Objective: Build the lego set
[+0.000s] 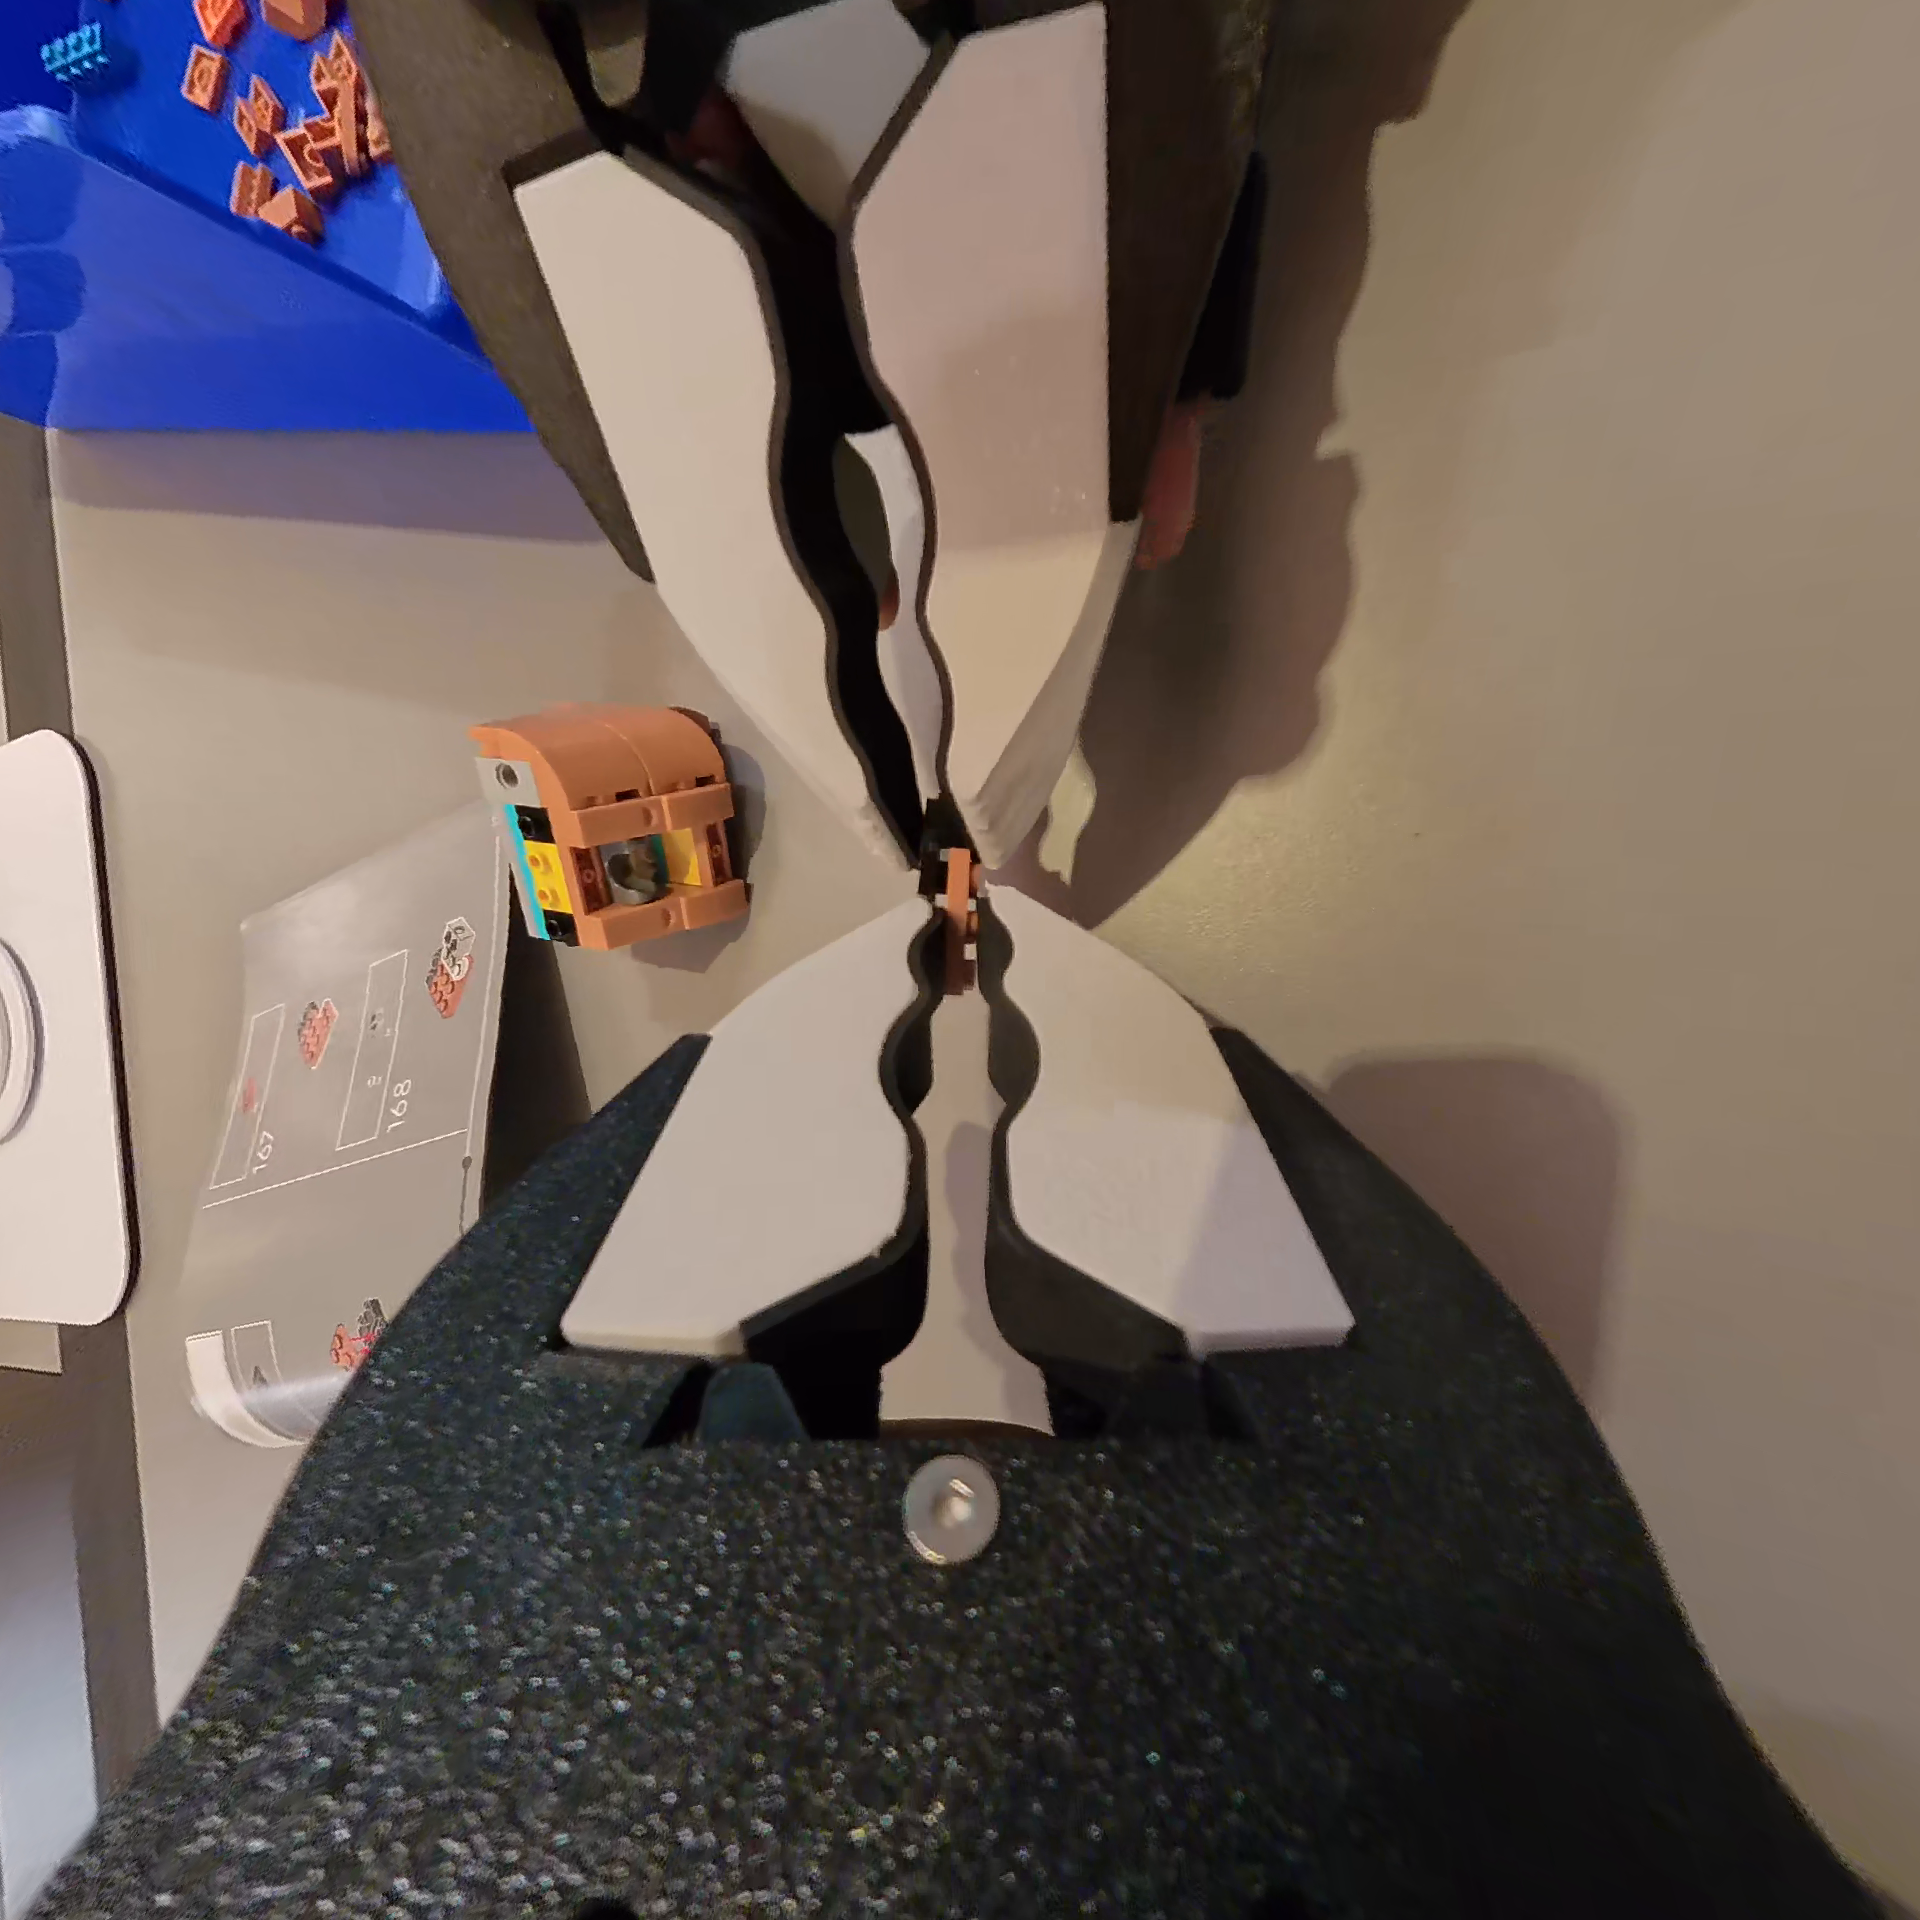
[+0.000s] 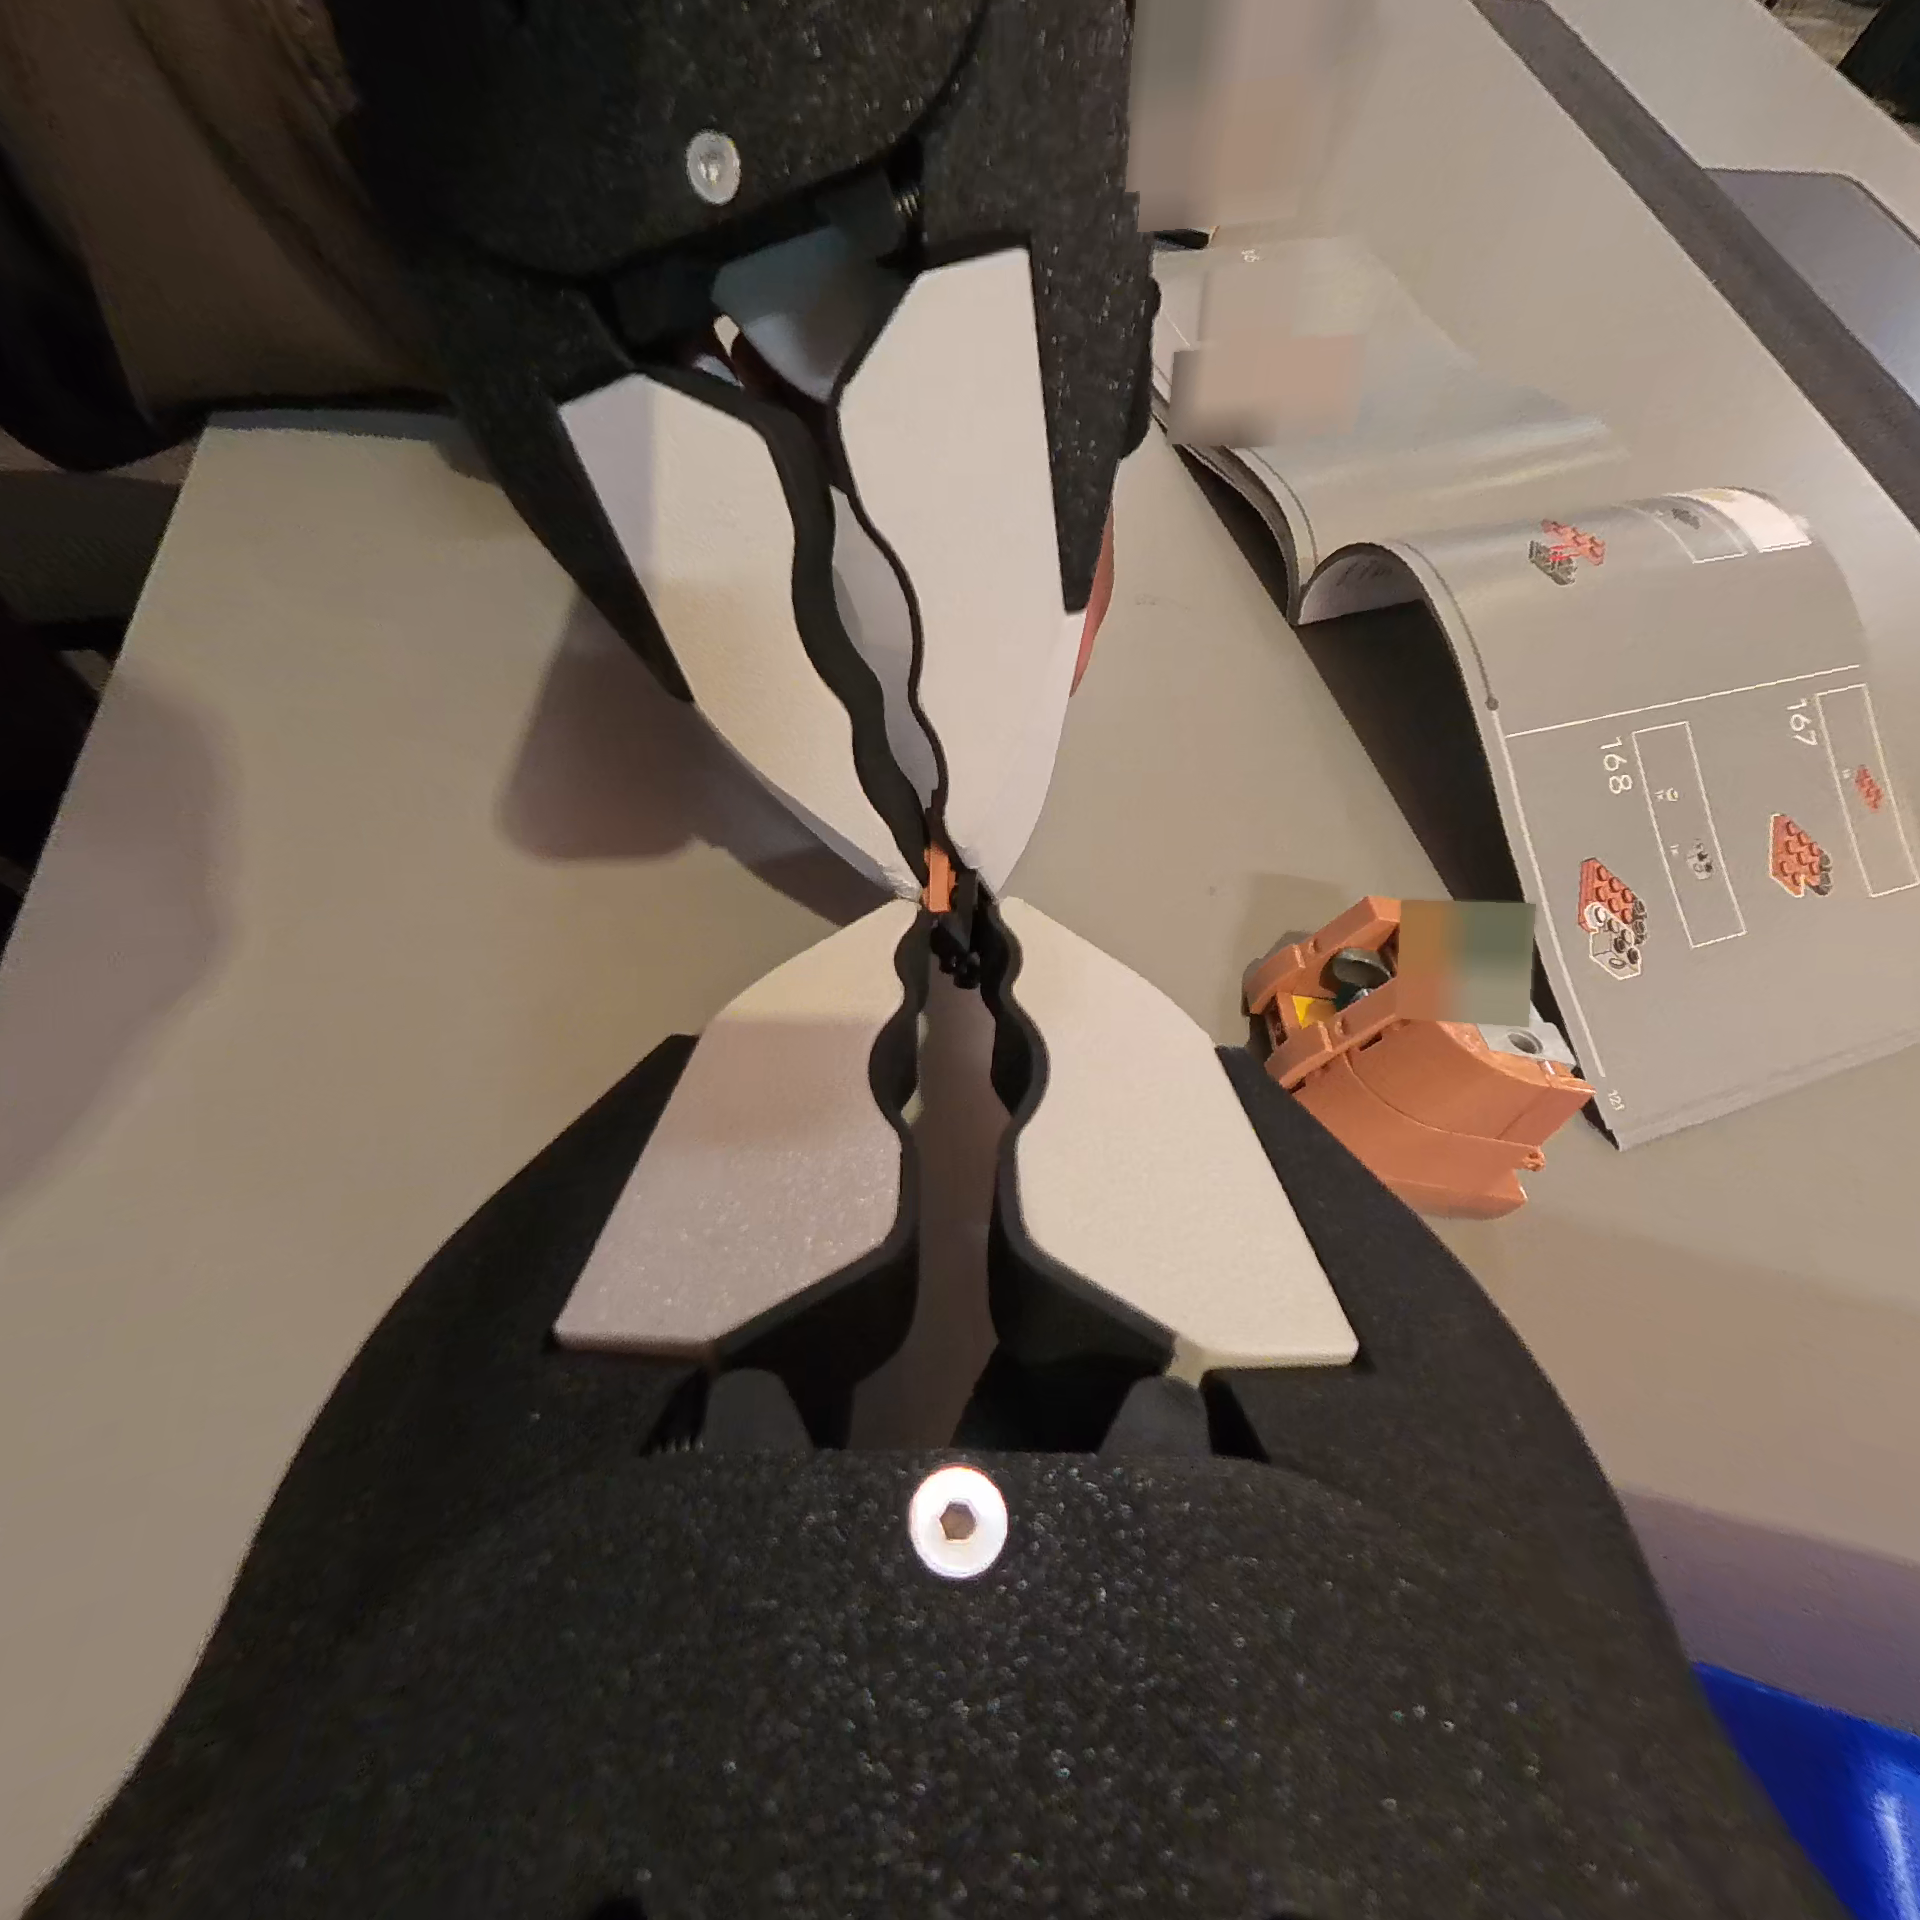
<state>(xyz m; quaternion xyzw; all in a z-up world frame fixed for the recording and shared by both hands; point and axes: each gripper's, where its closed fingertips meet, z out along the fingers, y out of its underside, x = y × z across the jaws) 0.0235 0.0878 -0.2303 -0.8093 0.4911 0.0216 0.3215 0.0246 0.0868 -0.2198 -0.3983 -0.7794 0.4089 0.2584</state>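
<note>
Brown and black Lego pieces meet in mid-air between two grippers held tip to tip above a pale grey tabletop [image 1: 1558,727]. The left gripper [image 1: 951,940] is closed on a small thin brown plate [image 1: 958,904], held edge-on between its white fingertips. The right gripper [image 2: 961,951] is closed on a small black piece [image 2: 956,951]. The two pieces touch where the tips meet; whether their studs are lined up or already seated cannot be told, as the pieces are tiny and partly hidden by the fingers.

Beside the grippers, resting on the tabletop, lies a partly built brown model [image 1: 618,831] with a curved top and yellow, black and teal bricks showing inside. It touches neither gripper. An open instruction booklet [image 2: 1683,790] lies just beyond it, its page showing drawings of a brown wedge plate with small parts added. A blue tray [image 1: 208,312] of loose brown bricks [image 1: 291,125] sits further off.

The step in hand appears to be joining the black piece to the brown plate as a small sub-assembly. The next move likely calls for squaring the two pieces face to face and pressing them firmly together, with both grips kept tight so neither small piece twists or slips out.
</note>
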